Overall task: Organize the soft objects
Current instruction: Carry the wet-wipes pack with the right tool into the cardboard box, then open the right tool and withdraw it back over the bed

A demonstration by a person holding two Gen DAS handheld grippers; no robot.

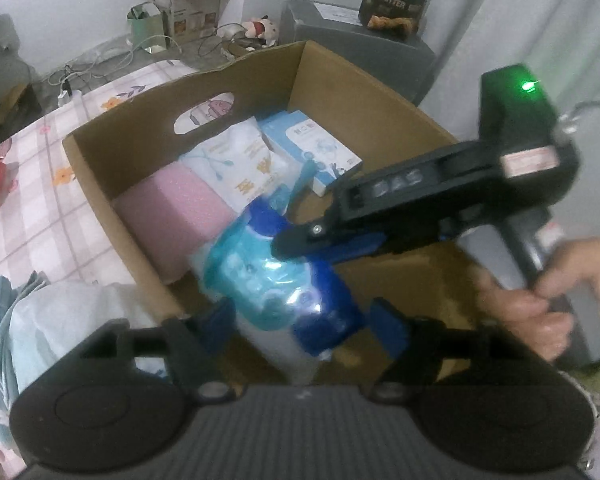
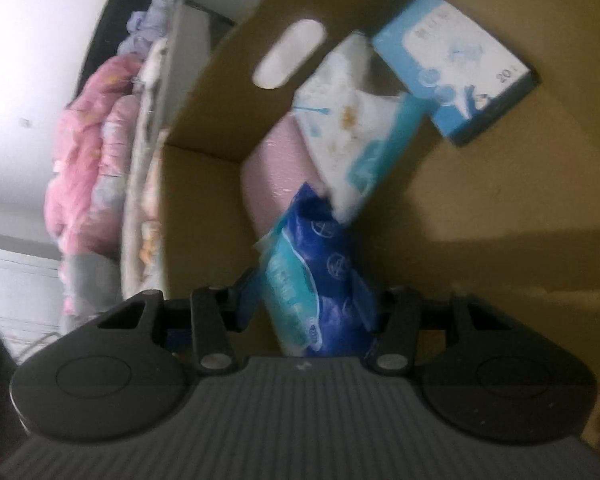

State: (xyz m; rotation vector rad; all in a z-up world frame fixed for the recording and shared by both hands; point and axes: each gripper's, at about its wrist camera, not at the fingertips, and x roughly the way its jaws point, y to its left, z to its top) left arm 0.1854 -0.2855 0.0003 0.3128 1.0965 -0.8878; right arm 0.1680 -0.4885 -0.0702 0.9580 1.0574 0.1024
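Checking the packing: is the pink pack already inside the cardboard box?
Yes, the pink pack lies in the cardboard box beside the white pack.

You are looking at a cardboard box (image 1: pixel 340 92), its brown walls showing matt and slightly rough. The blue pack (image 1: pixel 284 280) is gleaming: thin glossy plastic film, crinkled and catching white highlights. The pink block (image 1: pixel 172 212) is looking soft and dull, like foam. The white pack (image 1: pixel 240 160) is wearing smooth film, the blue-and-white carton (image 1: pixel 320 148) smooth printed card. The right gripper (image 1: pixel 296 240) is showing matt black plastic with blue pads. The bed's checked sheet (image 1: pixel 60 184) is reading as cloth.
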